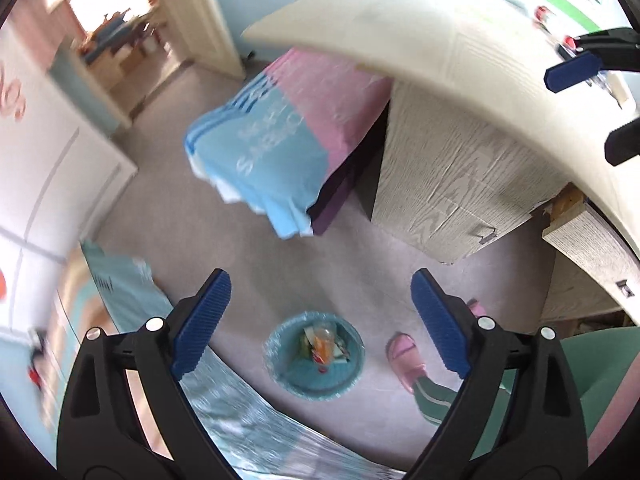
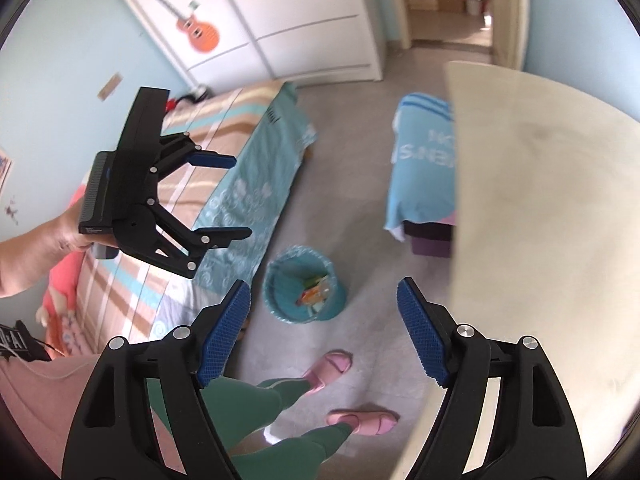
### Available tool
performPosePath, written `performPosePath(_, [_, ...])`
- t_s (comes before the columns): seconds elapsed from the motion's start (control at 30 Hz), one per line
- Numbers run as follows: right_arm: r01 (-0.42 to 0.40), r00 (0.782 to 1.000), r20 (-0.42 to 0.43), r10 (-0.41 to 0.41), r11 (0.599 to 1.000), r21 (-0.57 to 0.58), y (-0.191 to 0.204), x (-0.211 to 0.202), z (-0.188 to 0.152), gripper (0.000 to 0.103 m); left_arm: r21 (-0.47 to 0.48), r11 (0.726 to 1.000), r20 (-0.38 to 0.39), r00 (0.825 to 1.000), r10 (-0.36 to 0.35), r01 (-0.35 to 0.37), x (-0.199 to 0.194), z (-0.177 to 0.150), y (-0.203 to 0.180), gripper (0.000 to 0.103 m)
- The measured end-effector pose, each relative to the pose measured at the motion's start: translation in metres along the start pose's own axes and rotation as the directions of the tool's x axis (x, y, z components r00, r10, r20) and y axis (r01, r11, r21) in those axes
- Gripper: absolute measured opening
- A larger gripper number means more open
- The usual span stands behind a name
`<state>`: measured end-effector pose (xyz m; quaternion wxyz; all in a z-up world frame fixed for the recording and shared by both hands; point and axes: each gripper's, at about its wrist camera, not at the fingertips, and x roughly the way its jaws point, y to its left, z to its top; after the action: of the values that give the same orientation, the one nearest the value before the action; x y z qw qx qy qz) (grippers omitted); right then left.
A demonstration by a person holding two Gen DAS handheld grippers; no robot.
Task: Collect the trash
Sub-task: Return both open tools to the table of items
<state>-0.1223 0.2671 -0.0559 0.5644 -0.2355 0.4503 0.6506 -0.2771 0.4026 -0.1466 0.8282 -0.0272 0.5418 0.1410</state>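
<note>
Trash lay inside the blue-lined bin on the floor, between the bed and the pale worktop; from above it read as a small heap of wrappers, orange, white and green, with a red scrap nearer the bin's middle. The left gripper hung over the bin with its fingers well apart and nothing between them. The right gripper was likewise spread, its fingers empty, the bin visible through the gap below. In the right wrist view the left gripper showed from the side, held in a hand, its jaws plainly parted. Both tools stood clear of the bin and touched nothing. A person's feet in pink slippers stood just beside the bin. On this showing, at least one deposit appeared complete. What remained was less certain: small items sat at the far end of the worktop near the right gripper's tips, too blurred to identify as rubbish or otherwise. The floor around the bin showed no loose litter.
</note>
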Motion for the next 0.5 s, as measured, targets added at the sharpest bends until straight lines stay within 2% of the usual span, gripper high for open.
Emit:
performPosePath(0.17, [0.058, 0.997, 0.044, -0.061, 0.996, 0.075, -0.023, -0.032, -0.023, 0.076, 0.103, 0.995, 0.033, 0.999, -0.007, 0.003, -0.013, 0.037, -0.028, 0.091])
performPosePath(0.33, [0.102, 0.990, 0.083, -0.116, 0.982, 0.159, -0.041, -0.060, -0.050, 0.076, 0.219, 0.976, 0.088, 0.996, -0.028, 0.008, -0.024, 0.067, -0.060, 0.093])
performPosePath(0.5, [0.123, 0.979, 0.127, -0.161, 0.958, 0.260, -0.059, -0.082, -0.081, 0.076, 0.290, 0.957, 0.118, 0.992, -0.052, 0.016, -0.029, 0.095, -0.089, 0.094])
